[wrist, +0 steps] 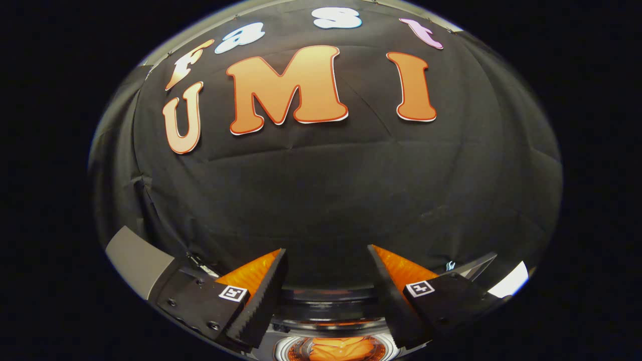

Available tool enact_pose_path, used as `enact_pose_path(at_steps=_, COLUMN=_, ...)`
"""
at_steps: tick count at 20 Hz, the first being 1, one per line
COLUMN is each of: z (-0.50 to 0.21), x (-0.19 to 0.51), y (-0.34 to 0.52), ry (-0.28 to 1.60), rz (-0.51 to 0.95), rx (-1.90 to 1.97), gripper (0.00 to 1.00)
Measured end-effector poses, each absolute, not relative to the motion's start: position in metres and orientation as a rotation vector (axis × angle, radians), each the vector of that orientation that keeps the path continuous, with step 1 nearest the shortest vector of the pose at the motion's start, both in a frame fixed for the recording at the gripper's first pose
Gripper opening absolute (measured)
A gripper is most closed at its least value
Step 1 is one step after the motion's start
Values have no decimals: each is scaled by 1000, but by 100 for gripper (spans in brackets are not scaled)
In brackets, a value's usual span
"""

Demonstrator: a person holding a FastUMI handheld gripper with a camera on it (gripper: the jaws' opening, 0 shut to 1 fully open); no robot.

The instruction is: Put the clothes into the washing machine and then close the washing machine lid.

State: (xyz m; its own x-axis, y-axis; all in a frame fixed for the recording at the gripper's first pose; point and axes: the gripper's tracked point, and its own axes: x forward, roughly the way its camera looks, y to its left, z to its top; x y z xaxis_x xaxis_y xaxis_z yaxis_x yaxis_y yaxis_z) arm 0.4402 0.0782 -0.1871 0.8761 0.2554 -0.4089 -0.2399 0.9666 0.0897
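While the claw (326,281) gapes wide and empty, one orange garment (335,348) lies in one washing machine (326,301) below

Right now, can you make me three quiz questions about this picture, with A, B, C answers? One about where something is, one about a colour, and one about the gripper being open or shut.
1. Where is the washing machine drum?
A. below, between the fingers
B. high on the wall
C. on top of a finger

2. What colour is the cloth in the drum?
A. blue
B. orange
C. green

3. How is the gripper?
A. shut on the cloth
B. shut on nothing
C. open

Answers:
1 A: the round drum shows low down in the gap between the fingers.
2 B: the bundle inside looks orange.
3 C: the fingers stand wide apart with nothing between them.
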Motion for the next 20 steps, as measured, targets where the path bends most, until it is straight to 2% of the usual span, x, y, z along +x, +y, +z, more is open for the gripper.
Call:
enact_pose_path(at_steps=10, z=-188, x=439, y=76, ry=406, rz=252, rx=18, gripper=98)
enact_pose_path(at_steps=20, z=-186, x=396, y=67, ry=409, rz=240, rx=11, gripper=98)
